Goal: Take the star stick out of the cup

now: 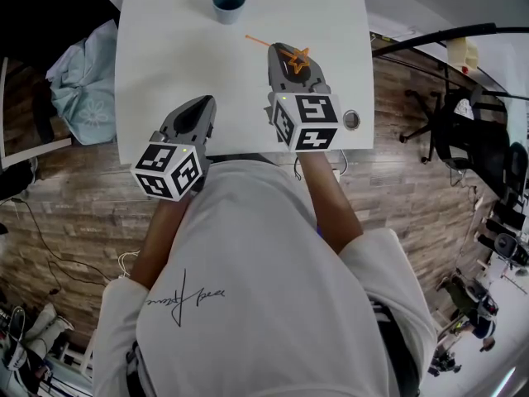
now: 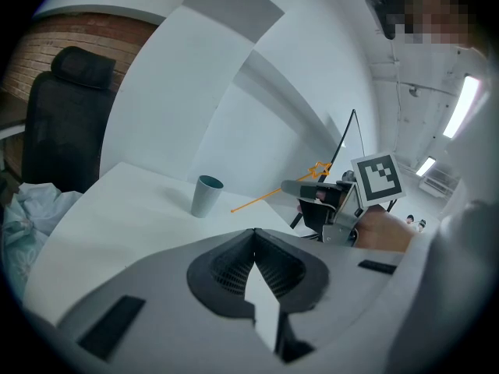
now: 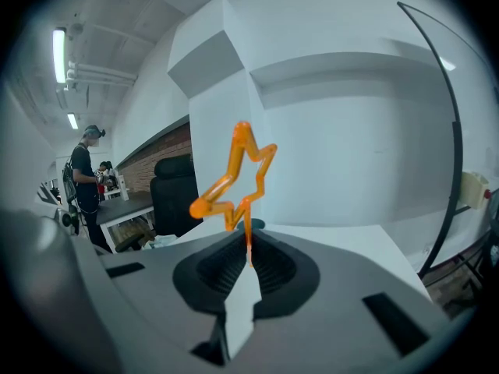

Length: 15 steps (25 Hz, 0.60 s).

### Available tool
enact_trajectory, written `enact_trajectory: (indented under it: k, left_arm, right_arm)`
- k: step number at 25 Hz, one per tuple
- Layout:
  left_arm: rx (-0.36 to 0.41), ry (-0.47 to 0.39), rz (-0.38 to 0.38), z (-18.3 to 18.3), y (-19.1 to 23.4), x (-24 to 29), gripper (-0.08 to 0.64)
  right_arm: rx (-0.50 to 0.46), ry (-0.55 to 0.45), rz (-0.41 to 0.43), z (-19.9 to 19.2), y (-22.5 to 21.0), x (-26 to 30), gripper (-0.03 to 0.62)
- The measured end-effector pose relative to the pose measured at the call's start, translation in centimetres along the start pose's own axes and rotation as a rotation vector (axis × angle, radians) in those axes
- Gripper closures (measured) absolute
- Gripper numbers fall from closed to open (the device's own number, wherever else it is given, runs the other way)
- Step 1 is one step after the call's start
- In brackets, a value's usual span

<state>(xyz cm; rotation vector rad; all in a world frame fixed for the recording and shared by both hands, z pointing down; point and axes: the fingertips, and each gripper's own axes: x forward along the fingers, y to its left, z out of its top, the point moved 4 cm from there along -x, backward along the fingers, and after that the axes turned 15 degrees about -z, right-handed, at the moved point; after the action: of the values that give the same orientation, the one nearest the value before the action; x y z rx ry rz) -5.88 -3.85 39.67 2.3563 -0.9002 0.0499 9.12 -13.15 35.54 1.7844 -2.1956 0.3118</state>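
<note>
The grey-blue cup (image 1: 229, 3) stands upright at the far edge of the white table (image 1: 165, 48), with nothing seen in it. My right gripper (image 1: 284, 52) is shut on the orange star stick (image 1: 295, 57), held above the table to the right of the cup and well apart from it. In the right gripper view the star (image 3: 237, 176) rises just past the shut jaws (image 3: 248, 249). The left gripper view shows the cup (image 2: 207, 195), the stick (image 2: 269, 198) and the right gripper (image 2: 310, 189). My left gripper (image 1: 203, 103) is shut and empty near the table's front.
A light-blue bundle of cloth (image 1: 81, 81) lies left of the table, beside a black office chair (image 2: 61, 119). A round grommet (image 1: 351, 120) sits at the table's near right corner. Black chairs (image 1: 471, 143) stand to the right. A person (image 3: 83, 179) stands far off.
</note>
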Motion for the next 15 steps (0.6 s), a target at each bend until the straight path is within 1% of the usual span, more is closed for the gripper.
enact_trajectory:
  k: [15]
  left_arm:
    - [-0.008, 0.009, -0.007, -0.7, -0.6, 0.6, 0.552]
  right_arm:
    - [0.019, 0.051, 0.014, -2.3, -0.6, -1.3, 0.566]
